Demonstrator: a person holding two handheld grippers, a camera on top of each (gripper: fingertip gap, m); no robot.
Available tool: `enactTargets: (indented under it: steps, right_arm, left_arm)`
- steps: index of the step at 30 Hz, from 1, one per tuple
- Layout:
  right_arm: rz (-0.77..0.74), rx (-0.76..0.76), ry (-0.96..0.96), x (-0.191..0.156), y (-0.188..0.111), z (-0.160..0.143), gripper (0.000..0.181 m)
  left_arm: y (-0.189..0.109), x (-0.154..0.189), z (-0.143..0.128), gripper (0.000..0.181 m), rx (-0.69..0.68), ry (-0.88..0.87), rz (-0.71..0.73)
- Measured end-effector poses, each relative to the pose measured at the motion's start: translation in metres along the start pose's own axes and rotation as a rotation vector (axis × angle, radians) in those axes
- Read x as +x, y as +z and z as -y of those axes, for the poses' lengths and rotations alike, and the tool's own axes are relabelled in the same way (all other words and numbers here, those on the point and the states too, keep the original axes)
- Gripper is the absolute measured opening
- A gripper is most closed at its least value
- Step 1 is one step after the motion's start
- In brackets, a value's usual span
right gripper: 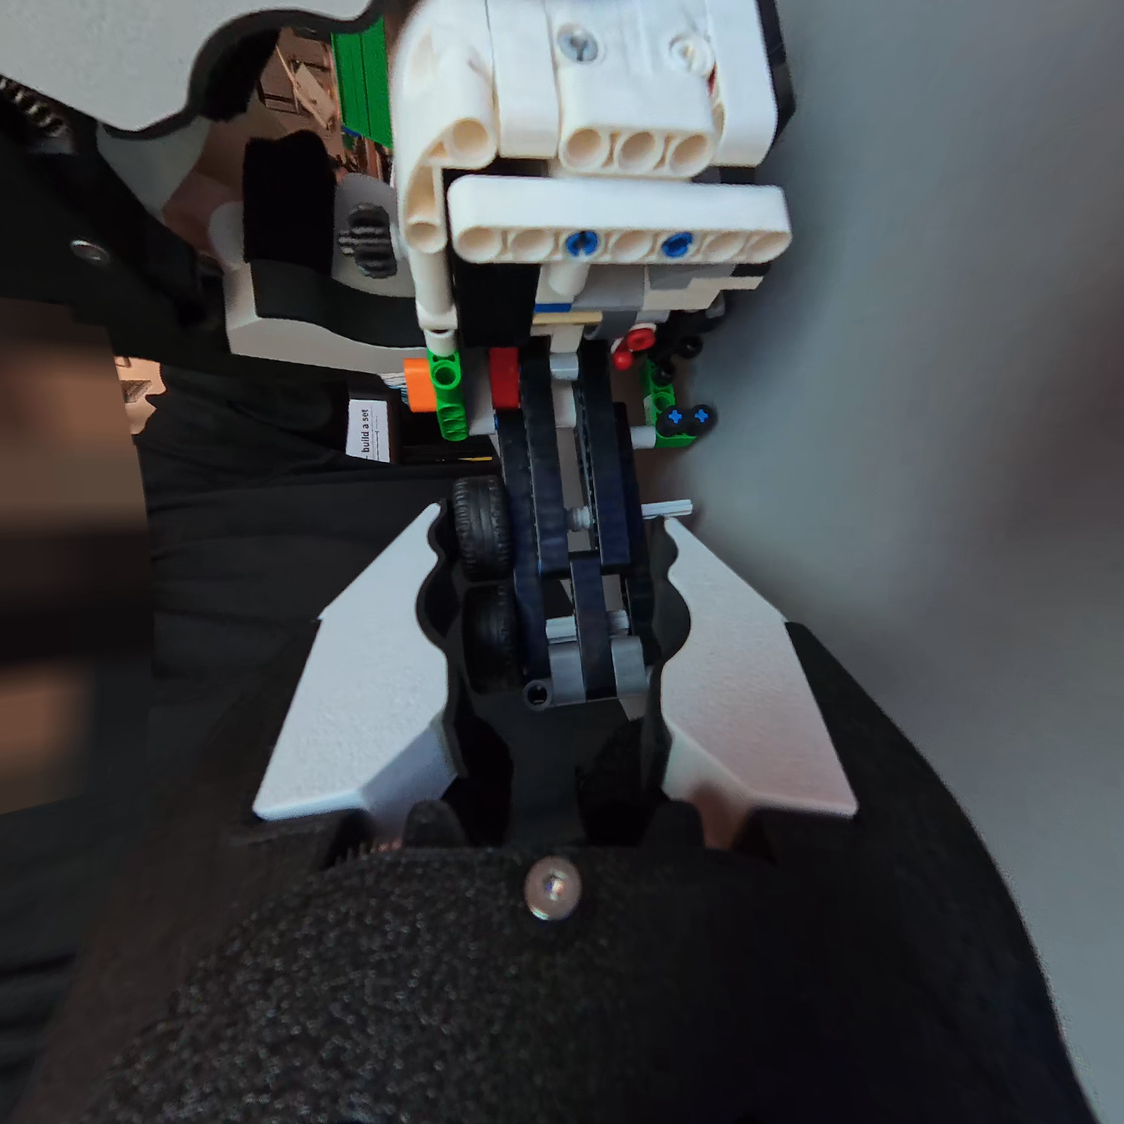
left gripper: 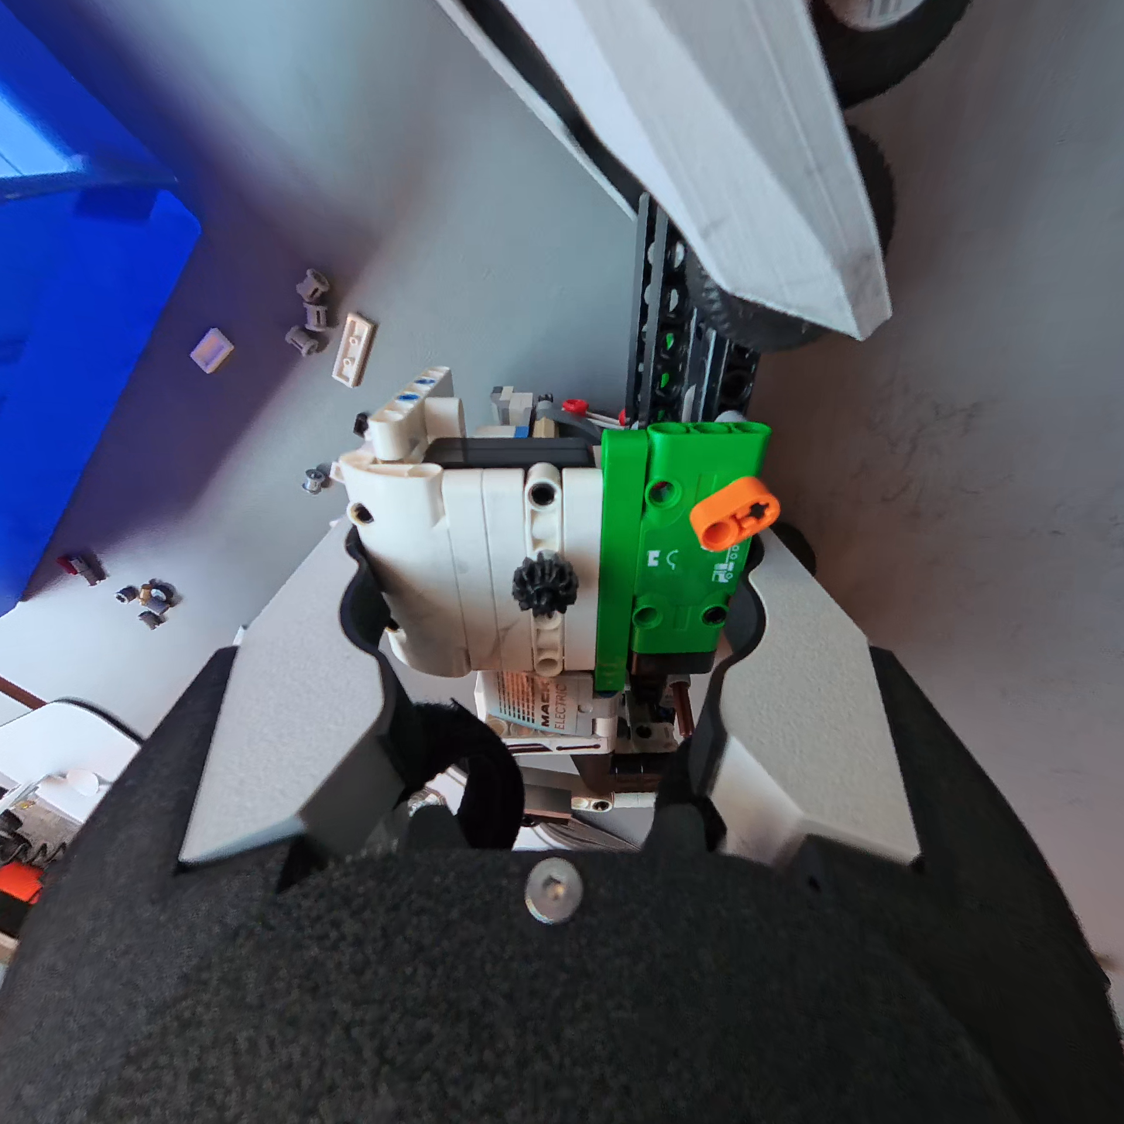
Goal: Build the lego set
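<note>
The left gripper (left gripper: 550,584) is clamping the white-and-green cab of the lego truck (left gripper: 547,547) while the right gripper (right gripper: 550,614) is gripping the dark chassis (right gripper: 572,547) at the far end, the model's long axis running straight between both.

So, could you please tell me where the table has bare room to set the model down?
Bare grey table lies right of the green panel. Left of the white cab it is crowded: loose grey connectors, a white plate, small bits beside the blue bin.
</note>
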State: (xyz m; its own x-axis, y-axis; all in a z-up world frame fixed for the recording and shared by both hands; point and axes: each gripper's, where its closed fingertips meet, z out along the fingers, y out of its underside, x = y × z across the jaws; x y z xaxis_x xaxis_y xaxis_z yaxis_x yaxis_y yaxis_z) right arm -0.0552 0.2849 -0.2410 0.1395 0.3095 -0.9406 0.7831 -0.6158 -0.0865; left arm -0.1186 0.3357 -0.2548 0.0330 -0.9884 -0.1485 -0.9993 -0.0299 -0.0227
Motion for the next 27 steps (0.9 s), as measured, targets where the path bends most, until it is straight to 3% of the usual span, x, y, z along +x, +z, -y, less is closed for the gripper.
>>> enactTargets:
  steps: [2, 4, 7, 13, 19, 23, 27]
  right_arm:
    - [0.022, -0.023, -0.027, -0.002, 0.000, -0.005, 0.063]
    - [0.086, -0.012, -0.011, -0.009, -0.001, -0.005, 0.076]
    - [0.052, -0.008, -0.009, -0.003, -0.002, -0.004, 0.061]
    - [-0.004, 0.008, -0.048, -0.004, 0.000, -0.005, 0.060]
    - [-0.100, 0.065, -0.176, -0.022, 0.000, -0.008, 0.069]
    - [0.039, 0.160, -0.235, -0.051, -0.001, -0.009, 0.076]
    - [0.217, 0.261, -0.256, -0.070, -0.005, -0.006, 0.067]
  left_arm:
    - [0.000, 0.002, 0.001, 0.114, 0.002, 0.000, -0.006]
    - [0.000, 0.002, 0.001, 0.114, 0.005, 0.003, -0.008]
    - [0.000, 0.002, 0.000, 0.114, 0.007, -0.009, -0.020]
    - [-0.002, 0.003, -0.001, 0.113, -0.009, 0.010, 0.043]
    - [-0.015, 0.008, -0.006, 0.113, 0.071, -0.053, 0.226]
    - [-0.030, 0.015, -0.015, 0.113, 0.114, -0.098, 0.378]
    - [-0.048, 0.017, -0.028, 0.112, 0.103, -0.118, 0.595]
